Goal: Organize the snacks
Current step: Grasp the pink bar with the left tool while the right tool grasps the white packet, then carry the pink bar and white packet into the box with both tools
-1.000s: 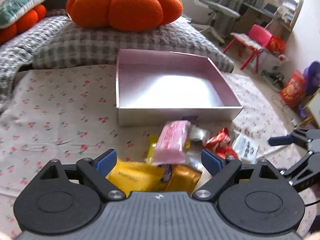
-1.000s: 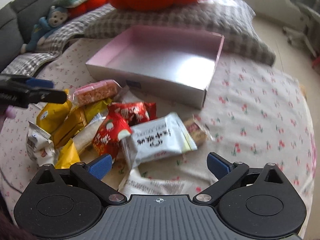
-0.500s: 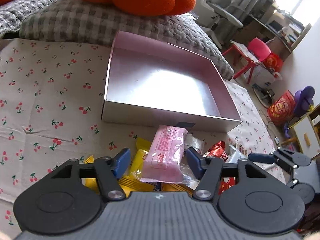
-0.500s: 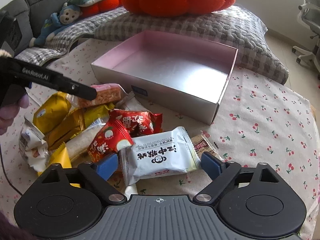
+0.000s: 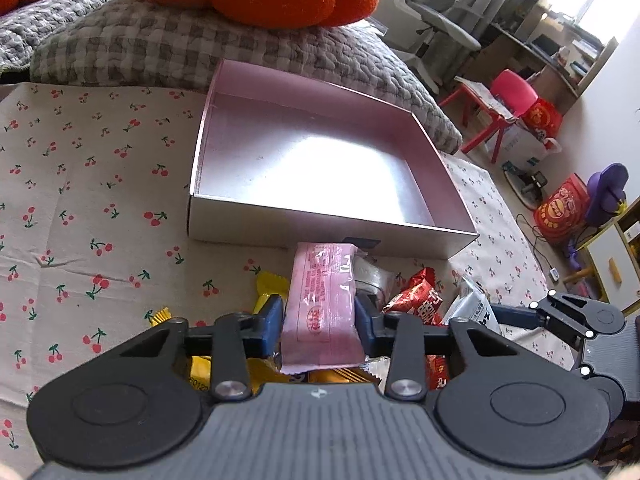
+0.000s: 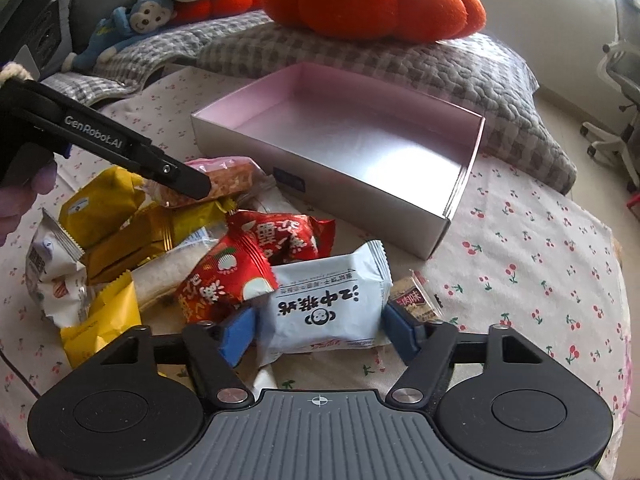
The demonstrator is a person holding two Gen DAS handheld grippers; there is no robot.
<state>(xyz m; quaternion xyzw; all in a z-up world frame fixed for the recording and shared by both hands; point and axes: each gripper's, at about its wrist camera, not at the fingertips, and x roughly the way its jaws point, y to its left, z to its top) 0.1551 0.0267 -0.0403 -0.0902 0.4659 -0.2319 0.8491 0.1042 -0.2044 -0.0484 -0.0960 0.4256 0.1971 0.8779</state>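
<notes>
My left gripper (image 5: 318,316) is shut on a pink snack bar (image 5: 324,300), held just before the near wall of the empty pink box (image 5: 320,224). In the right wrist view the left gripper (image 6: 192,184) grips that bar (image 6: 232,176) above the snack pile. My right gripper (image 6: 320,328) is part closed around a white panda-print snack pack (image 6: 324,304); its pads are close to the pack's sides, and I cannot see firm contact. The box (image 6: 316,172) sits behind the pile. Red packs (image 6: 256,260) and yellow packs (image 6: 108,200) lie left of the white pack.
A cherry-print cloth (image 5: 80,184) covers the surface. A small brown snack (image 6: 416,300) lies right of the white pack. A grey checked cushion (image 6: 360,56) with an orange pumpkin pillow (image 6: 372,0) sits behind the box. A chair and toys (image 5: 520,96) stand at right.
My left gripper has closed on the pink bar and lifted it toward the box. My right gripper has narrowed its jaws around the white pack and come nearer to it.
</notes>
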